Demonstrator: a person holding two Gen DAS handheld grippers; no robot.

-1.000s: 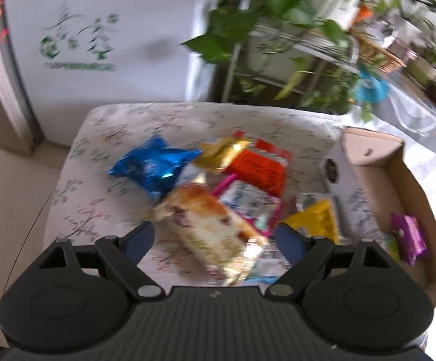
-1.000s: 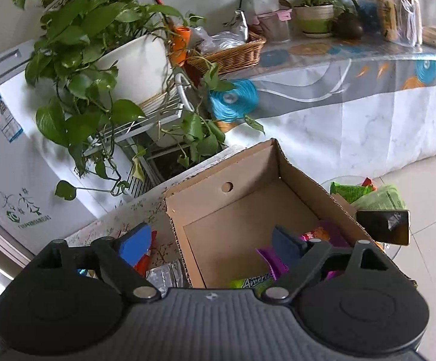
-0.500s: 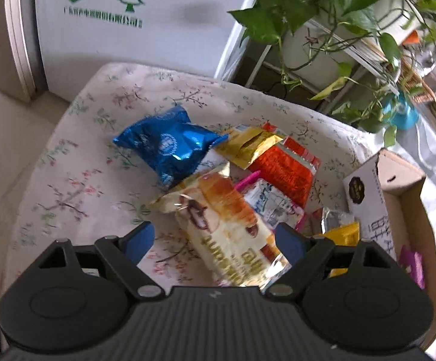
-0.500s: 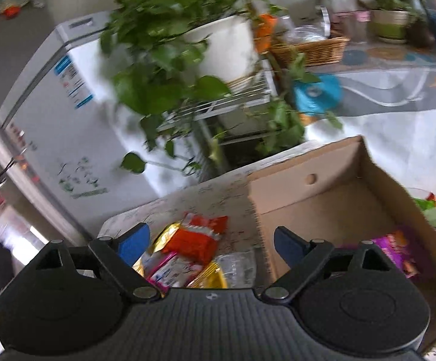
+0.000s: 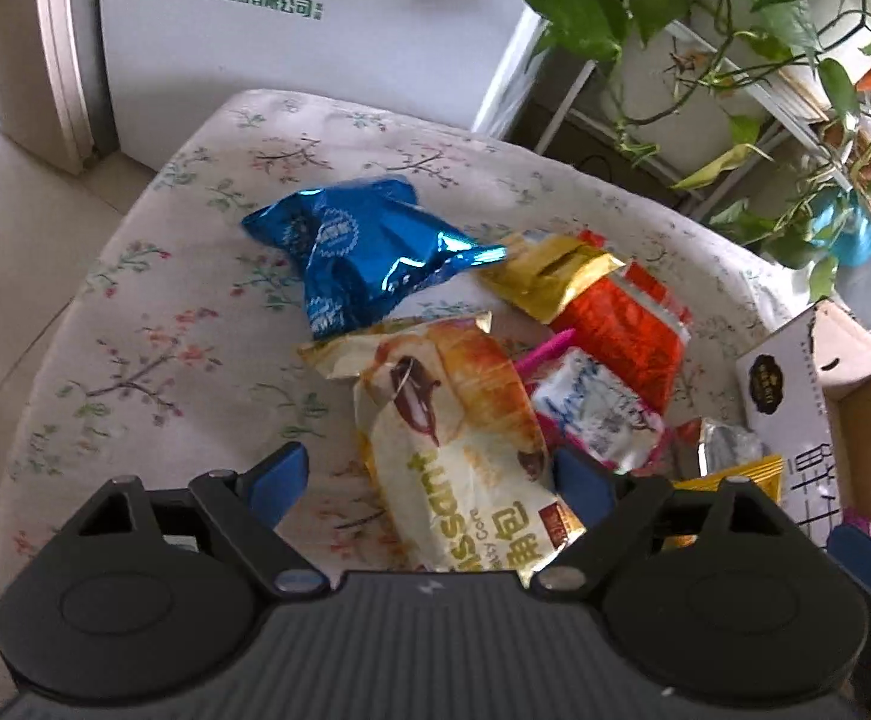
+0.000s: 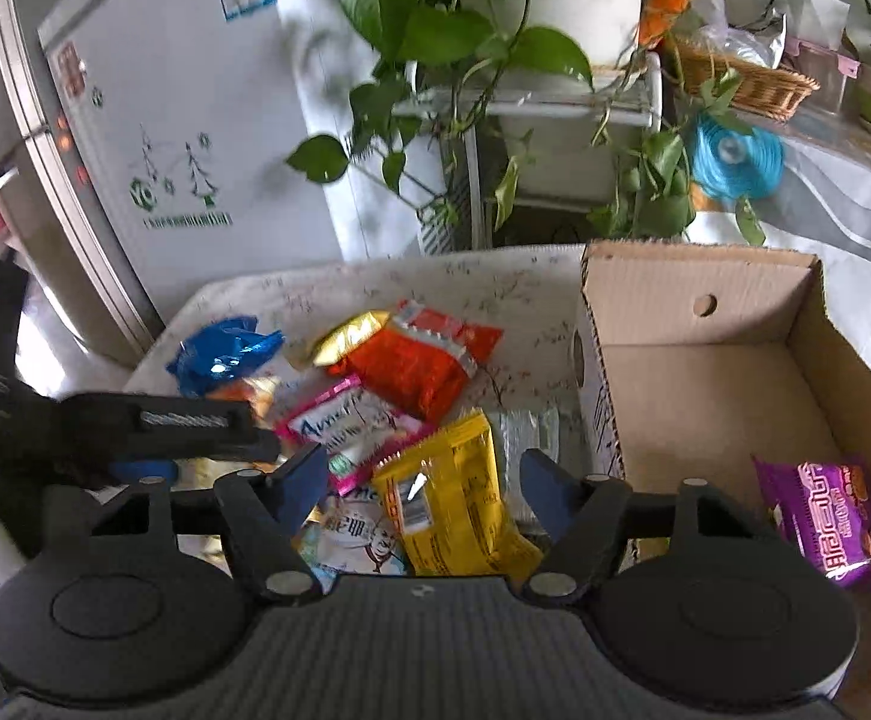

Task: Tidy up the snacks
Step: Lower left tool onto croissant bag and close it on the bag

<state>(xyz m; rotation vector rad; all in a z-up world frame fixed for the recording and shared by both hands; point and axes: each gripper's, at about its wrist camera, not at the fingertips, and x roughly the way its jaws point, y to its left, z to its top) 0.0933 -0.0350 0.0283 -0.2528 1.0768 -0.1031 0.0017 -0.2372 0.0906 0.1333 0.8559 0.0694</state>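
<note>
A pile of snack packets lies on a floral-cloth table (image 5: 153, 354). In the left wrist view my open left gripper (image 5: 429, 477) hangs over a croissant packet (image 5: 459, 450), with a blue foil bag (image 5: 363, 252), a gold packet (image 5: 549, 282), an orange-red packet (image 5: 621, 330) and a pink-white packet (image 5: 597, 414) beyond. In the right wrist view my open right gripper (image 6: 423, 477) hangs over a yellow packet (image 6: 453, 504). The cardboard box (image 6: 699, 372) at right holds a purple packet (image 6: 825, 516).
A white fridge (image 5: 315, 18) stands behind the table. A plant rack with trailing leaves (image 6: 495, 60) is at the back, with a wicker basket (image 6: 747, 78) on a counter. The left gripper's body (image 6: 135, 420) shows at the left of the right wrist view.
My right gripper has swung left from over the box to over the snack pile. My left gripper has moved in closer over the croissant packet. Both stayed open.
</note>
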